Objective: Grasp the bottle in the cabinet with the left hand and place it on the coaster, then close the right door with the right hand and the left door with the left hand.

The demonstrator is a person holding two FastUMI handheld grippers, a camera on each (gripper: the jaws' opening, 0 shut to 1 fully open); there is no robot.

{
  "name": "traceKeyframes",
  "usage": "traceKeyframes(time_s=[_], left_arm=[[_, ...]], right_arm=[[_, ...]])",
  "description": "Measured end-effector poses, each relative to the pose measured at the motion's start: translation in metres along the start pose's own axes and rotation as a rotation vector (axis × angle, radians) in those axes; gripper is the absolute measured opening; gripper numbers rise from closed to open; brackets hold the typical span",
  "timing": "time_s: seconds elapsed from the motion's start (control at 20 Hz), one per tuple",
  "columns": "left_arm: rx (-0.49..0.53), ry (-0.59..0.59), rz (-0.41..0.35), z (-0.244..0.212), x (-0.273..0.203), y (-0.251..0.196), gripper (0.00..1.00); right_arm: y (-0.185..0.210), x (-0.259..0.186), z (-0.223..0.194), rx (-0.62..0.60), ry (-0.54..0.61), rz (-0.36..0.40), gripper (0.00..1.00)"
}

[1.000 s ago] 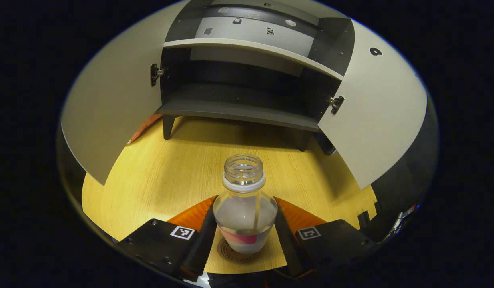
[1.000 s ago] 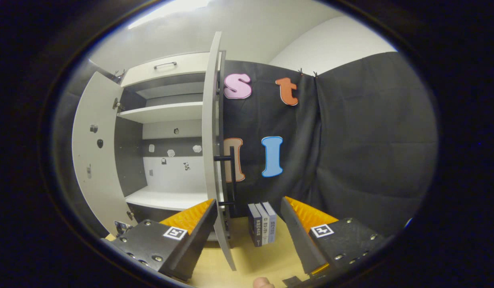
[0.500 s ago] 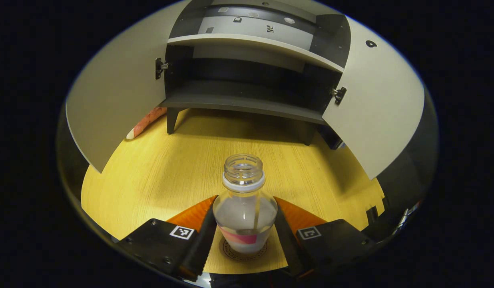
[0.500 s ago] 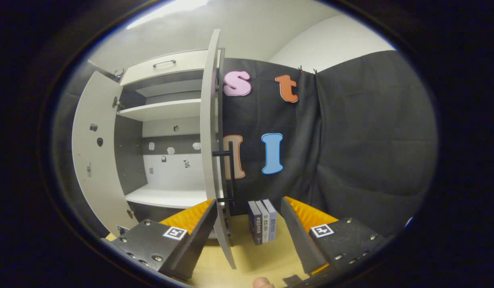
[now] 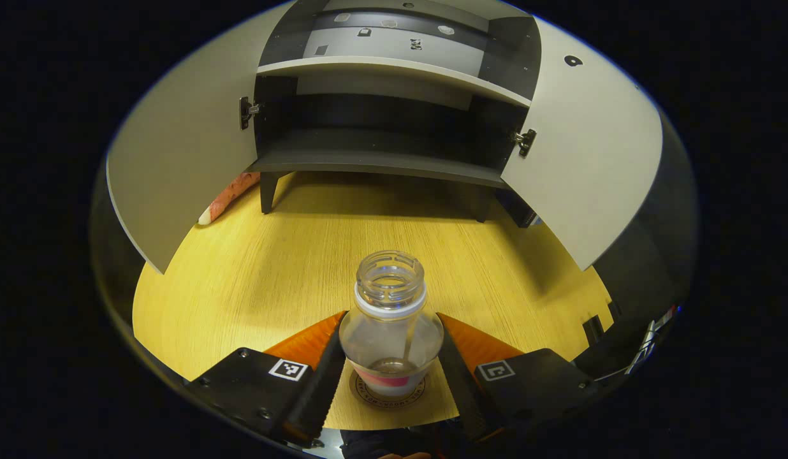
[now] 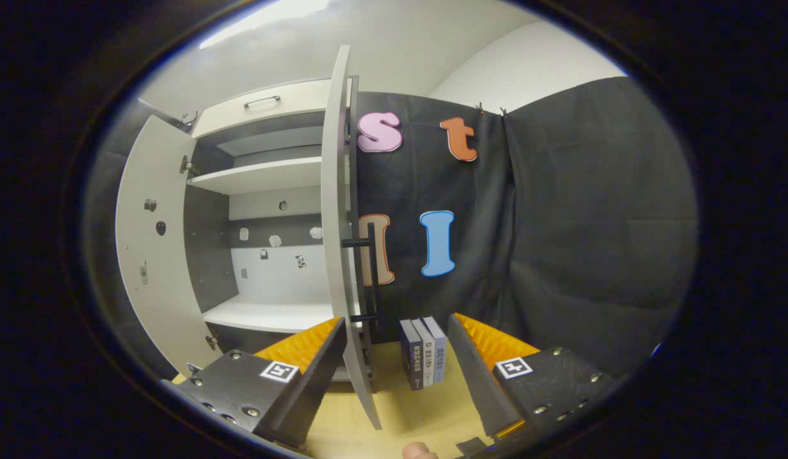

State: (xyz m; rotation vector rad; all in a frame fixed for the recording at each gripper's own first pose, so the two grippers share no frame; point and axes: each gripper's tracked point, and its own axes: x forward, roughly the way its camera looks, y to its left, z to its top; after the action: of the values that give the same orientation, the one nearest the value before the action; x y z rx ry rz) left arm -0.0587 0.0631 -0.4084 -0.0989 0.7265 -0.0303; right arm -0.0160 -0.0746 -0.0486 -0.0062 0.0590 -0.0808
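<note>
Left tool [image 5: 391,366]: closed against both sides of the bottle [image 5: 390,331], upright between its fingers, base on the coaster [image 5: 389,390] on the tabletop [image 5: 273,274]. Ahead of it, the cabinet [image 5: 381,127], left door [image 5: 183,146] and right door [image 5: 585,153] both swung wide.

Right tool [image 6: 394,376]: wide open, holding nothing, raised over the tabletop. Right door's edge [image 6: 340,242] standing between its fingers but farther ahead, no contact visible. Books [image 6: 423,350] upright just beyond, nearer the right finger.
</note>
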Motion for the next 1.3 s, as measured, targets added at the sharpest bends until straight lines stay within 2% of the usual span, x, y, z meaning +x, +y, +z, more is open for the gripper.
traceKeyframes(time_s=[0.05,0.45,0.5,0.6,0.8,0.85,0.9,0.95,1.0,1.3], left_arm=[[0.003,0.0,-0.006,-0.001,-0.001,-0.001,0.82],[0.038,-0.001,-0.036,-0.007,-0.007,-0.004,0.82],[0.049,0.001,-0.036,-0.008,-0.007,-0.005,0.82],[0.072,0.003,-0.034,-0.009,-0.007,-0.007,0.82],[0.099,0.006,-0.024,-0.012,-0.009,-0.008,0.82],[0.105,0.003,-0.021,-0.011,-0.009,-0.009,0.83],[0.109,-0.004,-0.019,-0.01,-0.01,-0.01,0.83],[0.112,-0.015,-0.02,-0.007,-0.011,-0.011,0.84],[0.114,-0.021,-0.025,-0.006,-0.012,-0.013,0.84],[0.134,-0.023,-0.026,-0.007,-0.014,-0.016,0.84]], right_arm=[[0.0,0.001,-0.001,0.003,0.002,0.002,0.94],[0.006,0.002,-0.004,0.004,0.006,0.022,0.94],[0.006,0.002,-0.004,0.005,0.008,0.024,0.96],[0.008,0.002,-0.005,0.005,0.008,0.029,0.94],[0.007,0.001,-0.007,-0.001,0.008,0.031,0.94],[0.006,0.0,-0.007,-0.001,0.008,0.03,0.96],[0.006,-0.001,-0.007,-0.001,0.009,0.03,0.94],[0.006,0.0,-0.007,-0.001,0.009,0.03,0.96],[0.006,0.0,-0.007,0.0,0.009,0.03,0.94],[0.011,-0.001,-0.008,-0.005,0.011,0.044,0.94]])
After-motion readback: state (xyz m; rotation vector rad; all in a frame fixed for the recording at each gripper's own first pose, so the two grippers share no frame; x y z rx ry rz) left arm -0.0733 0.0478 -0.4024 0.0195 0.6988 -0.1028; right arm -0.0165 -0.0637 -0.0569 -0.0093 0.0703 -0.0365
